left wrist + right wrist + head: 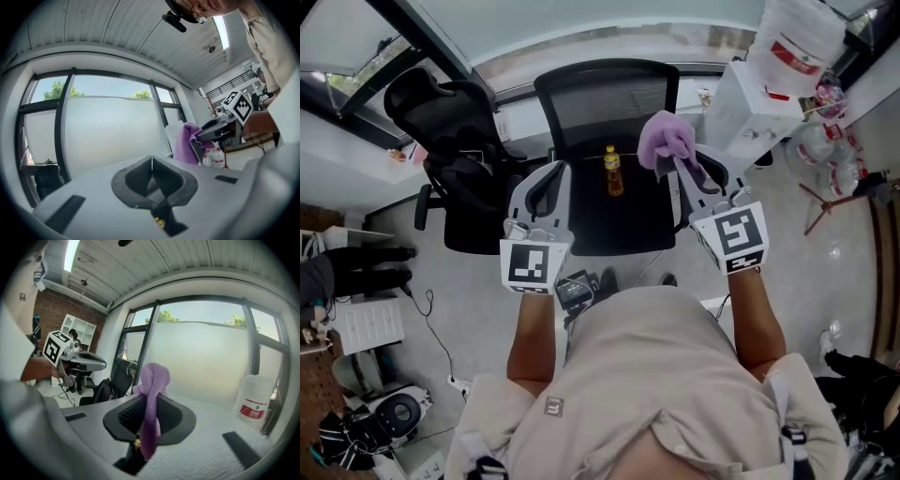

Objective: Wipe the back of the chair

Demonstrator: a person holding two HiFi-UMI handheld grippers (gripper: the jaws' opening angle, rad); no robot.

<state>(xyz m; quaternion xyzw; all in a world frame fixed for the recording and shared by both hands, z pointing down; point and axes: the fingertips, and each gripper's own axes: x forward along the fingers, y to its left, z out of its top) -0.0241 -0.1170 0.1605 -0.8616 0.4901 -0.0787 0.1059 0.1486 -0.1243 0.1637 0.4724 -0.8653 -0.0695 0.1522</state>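
A black office chair stands in front of me, its mesh back (pixel 610 101) upright behind the seat (pixel 623 220). A small yellow bottle (pixel 613 172) stands on the seat. My right gripper (pixel 684 165) is shut on a purple cloth (pixel 667 140), held over the seat's right side just in front of the back. The cloth (pixel 153 399) hangs bunched between the jaws. My left gripper (pixel 550 175) hovers over the seat's left edge, shut with nothing in it (pixel 152 169). In the left gripper view the purple cloth (pixel 185 142) is off to the right.
A second black chair (pixel 448 141) stands close on the left. A white cabinet (pixel 752 101) with a large white jug (pixel 794 39) on top is at the right, with clear bottles (pixel 828 142) on the floor beyond. Windows run behind the chairs.
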